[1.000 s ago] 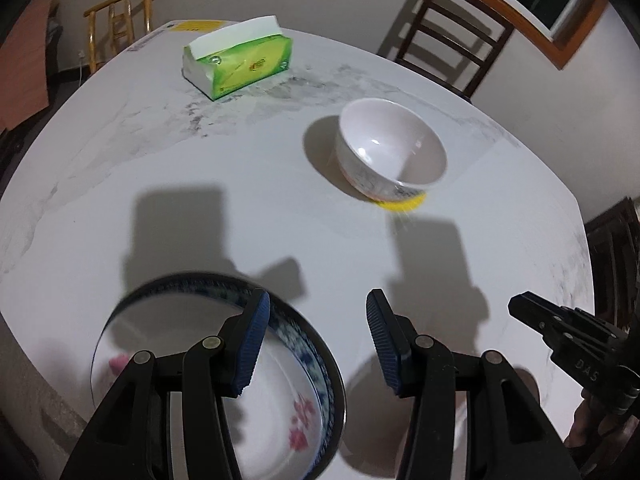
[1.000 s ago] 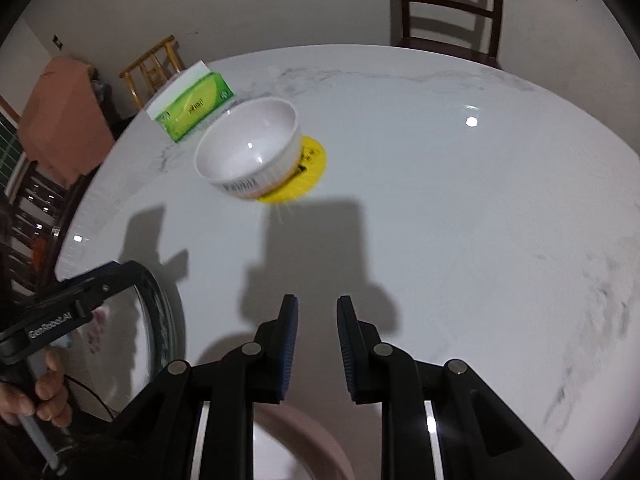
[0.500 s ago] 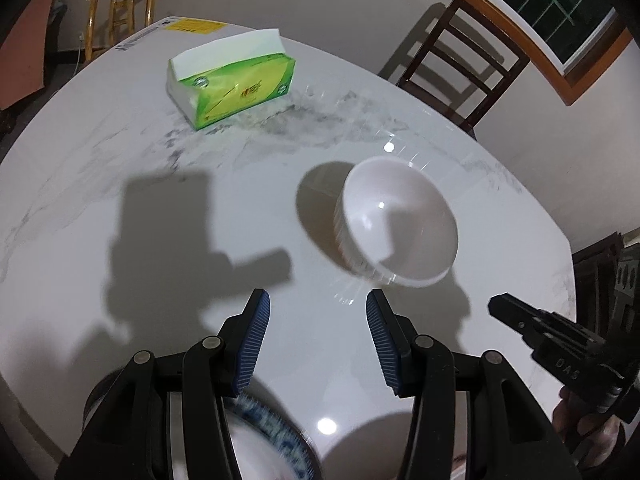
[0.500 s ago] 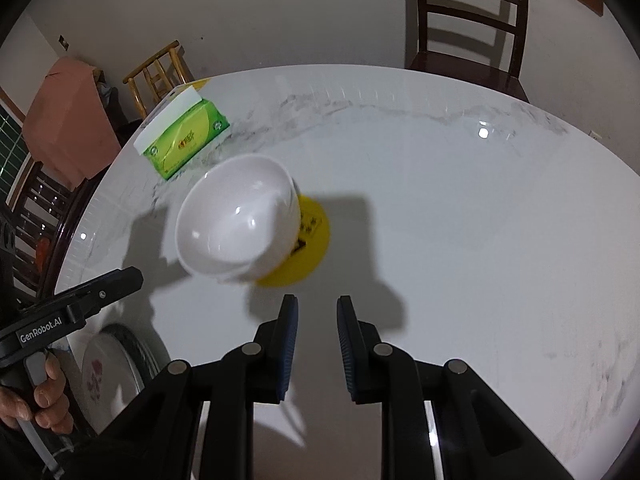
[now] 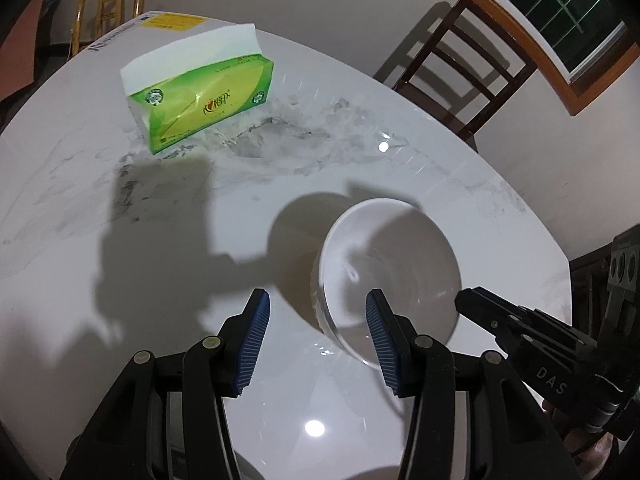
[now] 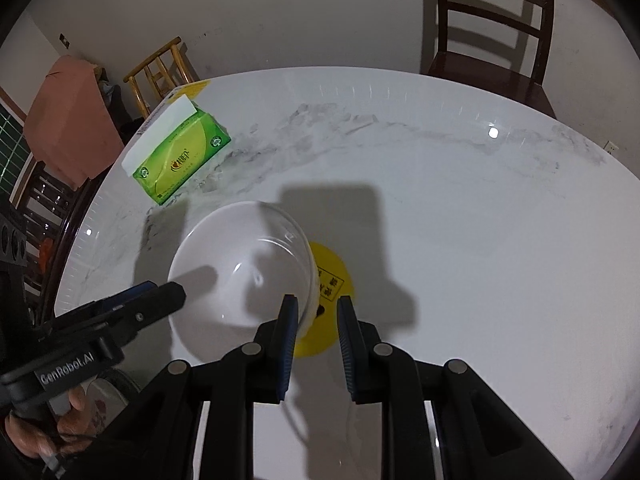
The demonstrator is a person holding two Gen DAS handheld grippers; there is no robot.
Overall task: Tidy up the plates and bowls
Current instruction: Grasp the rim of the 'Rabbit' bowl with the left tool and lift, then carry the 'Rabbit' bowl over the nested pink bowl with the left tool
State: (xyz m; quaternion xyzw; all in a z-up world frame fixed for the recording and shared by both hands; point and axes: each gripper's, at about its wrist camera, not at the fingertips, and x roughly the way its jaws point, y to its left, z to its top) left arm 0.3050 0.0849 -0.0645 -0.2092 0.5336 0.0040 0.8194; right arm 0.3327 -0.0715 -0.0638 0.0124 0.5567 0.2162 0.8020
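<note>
Both tools (image 5: 316, 330) (image 6: 318, 334) have closed on one bowl (image 5: 394, 264).

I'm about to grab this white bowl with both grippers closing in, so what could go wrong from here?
1. The white bowl is smooth and glossy; a pinch on its rim alone might slip or tip it.
2. The left gripper and right gripper both converge on the bowl from opposite sides and could collide or shove it.
3. The bowl sits partly over a yellow sticker on the slick marble table, so a nudge may slide it.
</note>
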